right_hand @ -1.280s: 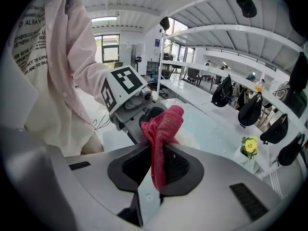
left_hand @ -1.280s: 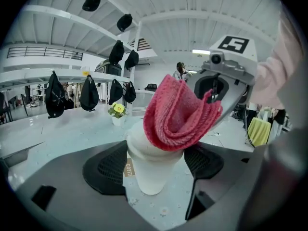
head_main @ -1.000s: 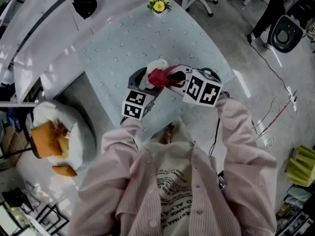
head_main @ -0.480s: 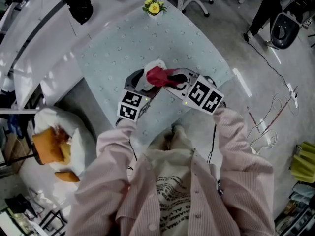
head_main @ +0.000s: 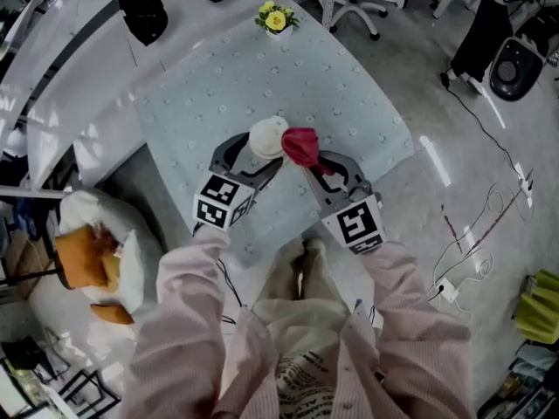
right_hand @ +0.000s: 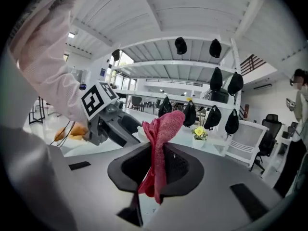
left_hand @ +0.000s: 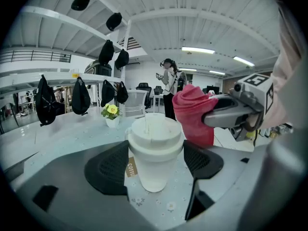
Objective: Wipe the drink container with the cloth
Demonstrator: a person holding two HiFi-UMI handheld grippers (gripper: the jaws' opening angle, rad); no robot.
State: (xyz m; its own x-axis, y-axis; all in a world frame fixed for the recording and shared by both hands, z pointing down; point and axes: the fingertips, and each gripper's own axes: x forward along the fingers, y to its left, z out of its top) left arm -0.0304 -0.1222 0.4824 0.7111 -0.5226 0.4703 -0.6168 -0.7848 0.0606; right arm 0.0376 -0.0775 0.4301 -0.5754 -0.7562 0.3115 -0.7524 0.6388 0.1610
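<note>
Two claws: left claw (left_hand: 155, 163) grips one cup (left_hand: 154, 146), right claw (right_hand: 156, 170) pinches one cloth (right_hand: 162, 129).

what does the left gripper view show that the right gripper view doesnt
Only the left gripper view: the white lidded paper cup held by the left gripper, brown label showing. Only the right gripper view: the right gripper shut on the red cloth. Both: that cloth, the small pot of yellow flowers, hanging black caps.
</note>
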